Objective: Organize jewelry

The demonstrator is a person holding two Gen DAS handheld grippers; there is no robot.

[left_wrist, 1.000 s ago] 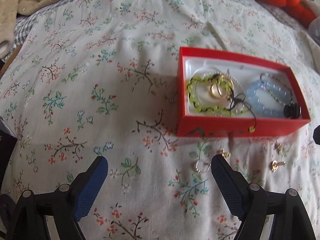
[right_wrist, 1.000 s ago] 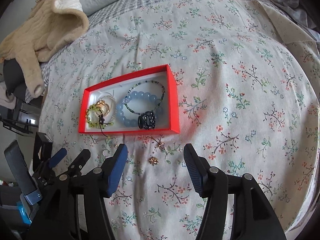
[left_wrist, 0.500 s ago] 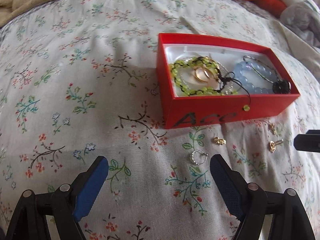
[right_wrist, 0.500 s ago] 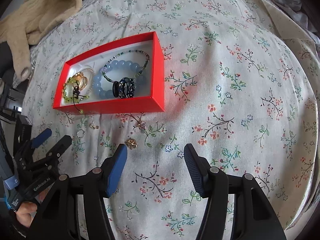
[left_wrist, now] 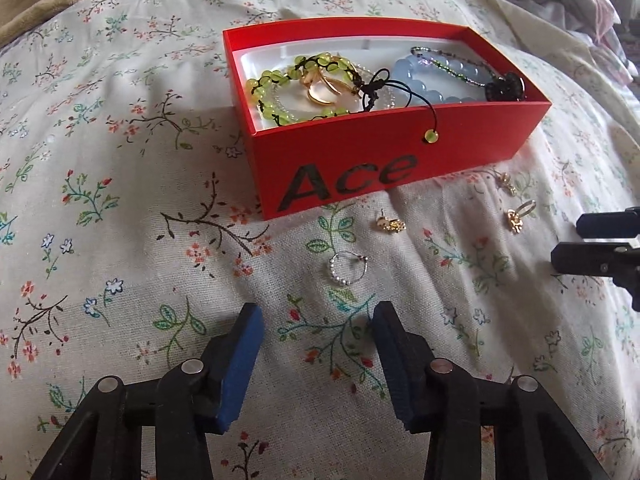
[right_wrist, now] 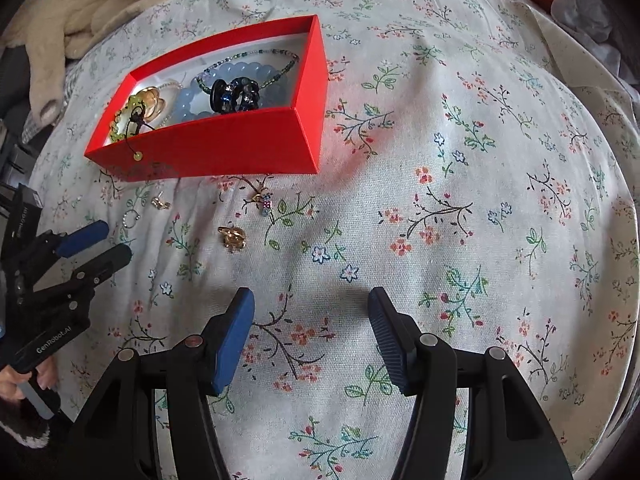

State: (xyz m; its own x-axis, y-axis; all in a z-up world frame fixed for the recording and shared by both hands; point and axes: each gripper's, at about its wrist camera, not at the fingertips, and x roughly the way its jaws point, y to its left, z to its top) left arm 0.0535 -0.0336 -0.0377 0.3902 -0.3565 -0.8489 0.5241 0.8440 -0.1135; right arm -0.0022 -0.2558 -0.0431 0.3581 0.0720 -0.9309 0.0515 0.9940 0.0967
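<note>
Just beyond my left gripper, at twelve o'clock from the gap between its blue pads, lies the beaded hoop ring, flat on the floral bedspread. My left jaws stand apart with nothing between them, and the hoop sits nearly on their centre line, so I judge the coming move to be a short push straight ahead and down. Being round, the hoop has no long axis to square up to; its thin wire lying flush on soft cloth looks like the hard part.

At one o'clock from the hoop rests a gold stud earring, and farther toward two o'clock a gold charm. At twelve, past them, stands the red box, already holding the green bead bracelet and the blue bead bracelet.

My right gripper is also spread and empty. From it the gold charm lies at about eleven o'clock, and the hoop sits out at ten o'clock, well apart. So my left is clearly the nearer tool for the hoop.
</note>
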